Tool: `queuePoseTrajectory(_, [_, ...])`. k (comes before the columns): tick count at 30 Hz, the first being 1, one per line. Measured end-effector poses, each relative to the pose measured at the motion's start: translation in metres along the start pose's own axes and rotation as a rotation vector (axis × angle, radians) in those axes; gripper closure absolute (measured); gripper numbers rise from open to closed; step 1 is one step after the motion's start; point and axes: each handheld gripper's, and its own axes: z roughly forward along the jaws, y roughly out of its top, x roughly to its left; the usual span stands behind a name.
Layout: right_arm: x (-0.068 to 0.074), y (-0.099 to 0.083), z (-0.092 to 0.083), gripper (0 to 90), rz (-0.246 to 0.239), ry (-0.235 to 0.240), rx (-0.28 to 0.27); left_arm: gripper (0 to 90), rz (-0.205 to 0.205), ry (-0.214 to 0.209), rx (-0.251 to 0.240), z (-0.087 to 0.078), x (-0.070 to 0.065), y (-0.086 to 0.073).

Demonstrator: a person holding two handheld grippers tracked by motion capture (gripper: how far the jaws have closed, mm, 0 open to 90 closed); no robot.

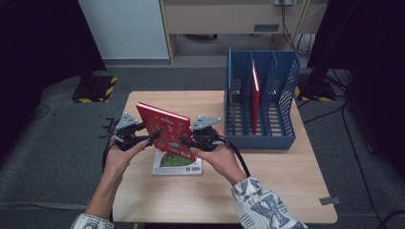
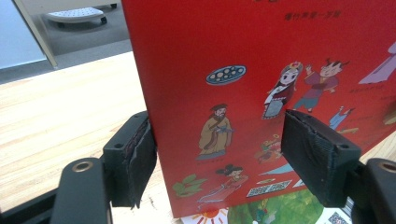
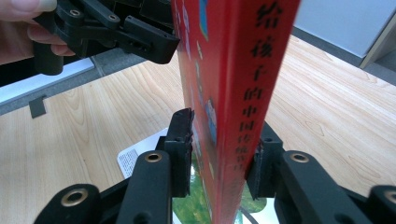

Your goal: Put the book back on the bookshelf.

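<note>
We have the red picture book [image 1: 165, 130] up off the bench [image 1: 282, 191], tilted, between our two hands, above a second book with a green cover [image 1: 177, 163] that lies flat just under it. The step in hand looks like a handover: the right claw [image 1: 187, 141] clamps the book across its spine edge, and in the right gripper view both pads press the red cover from either side. The left claw [image 1: 152, 136] stands half open around the opposite edge; in the left gripper view one pad [image 2: 140, 158] sits just behind the cover's edge and the other pad [image 2: 317, 156] stands clear in front of the printed figures, so it bears no weight. We judge that the book now hangs from the right claw alone.

The blue file rack [image 1: 260, 102] stands at the far right of the bench, well apart from our hands, with another red book [image 1: 255, 98] upright in a middle slot. Next we would draw the left claw clear of the cover, then swing the book upright, spine down, and carry it over the rack's front wall into a free slot, keeping the clamp firm so the book does not pivot
</note>
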Motion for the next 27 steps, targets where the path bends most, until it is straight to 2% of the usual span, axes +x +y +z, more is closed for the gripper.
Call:
queuePoseTrajectory(2, [0.000,0.000,-0.001,71.5,-0.006,-0.007,-0.007,26.8,0.002,-0.001,0.002,-0.001,0.000,0.000])
queuePoseTrajectory(4, [-0.001,0.001,-0.002,72.4,-0.006,0.003,-0.008,26.8,0.004,0.001,0.004,-0.001,-0.001,0.000])
queuePoseTrajectory(20, [0.000,-0.003,-0.015,74.6,-0.012,0.015,-0.008,26.2,0.009,-0.029,-0.008,0.004,-0.009,0.001])
queuePoseTrajectory(27, [-0.005,0.008,-0.019,72.4,0.005,0.018,-0.057,26.0,-0.002,-0.019,-0.019,0.006,-0.011,0.001])
